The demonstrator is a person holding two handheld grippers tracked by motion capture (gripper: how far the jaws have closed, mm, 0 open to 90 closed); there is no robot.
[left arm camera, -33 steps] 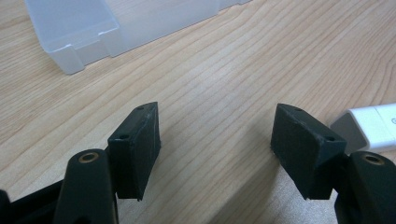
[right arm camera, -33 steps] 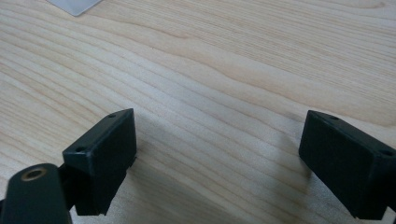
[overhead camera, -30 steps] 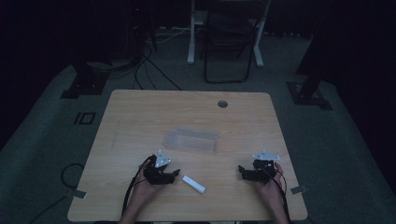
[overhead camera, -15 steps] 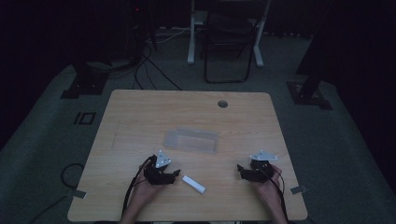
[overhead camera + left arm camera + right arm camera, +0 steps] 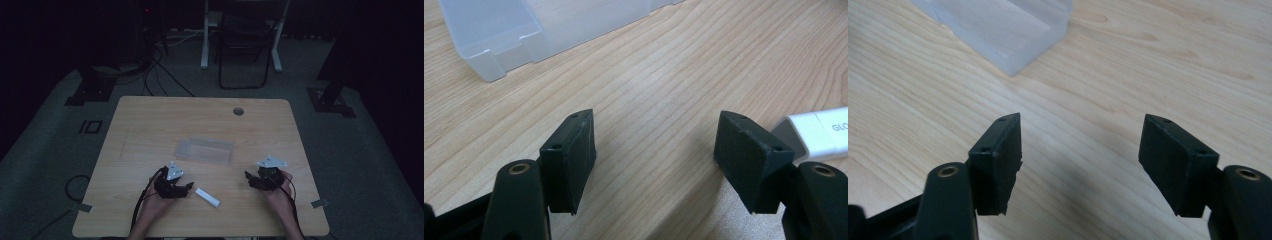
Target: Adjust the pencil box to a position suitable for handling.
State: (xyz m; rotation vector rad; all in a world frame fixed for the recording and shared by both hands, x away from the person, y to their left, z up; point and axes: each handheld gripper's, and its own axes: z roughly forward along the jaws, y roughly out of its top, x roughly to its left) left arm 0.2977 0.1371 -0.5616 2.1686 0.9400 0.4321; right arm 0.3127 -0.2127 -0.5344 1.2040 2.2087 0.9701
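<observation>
Left gripper (image 5: pixel 187 186): it has stayed at the same place near the front edge of the table (image 5: pixel 150 120) as one second ago. Its jaws stand wide apart, with only bare wood between them.
Left hand (image 5: pixel 155 202): it comes in from the bottom edge, and the gripper points to the right, toward the white stick.
White stick (image 5: pixel 207 197): it lies flat on the table, just beside the left gripper's tips, not touching them as far as I can see. It has not moved. In the left gripper view its end (image 5: pixel 819 134) shows behind the right-side jaw.
Clear plastic box (image 5: pixel 205 150): it lies in the middle of the table, beyond both grippers, unchanged.
Right gripper (image 5: pixel 248 178): it has shifted a little since the earlier picture. Its jaws have just been closing, but they are apart, nothing between them.
Right hand (image 5: pixel 280 192): it holds the gripper low, pointing left.
</observation>
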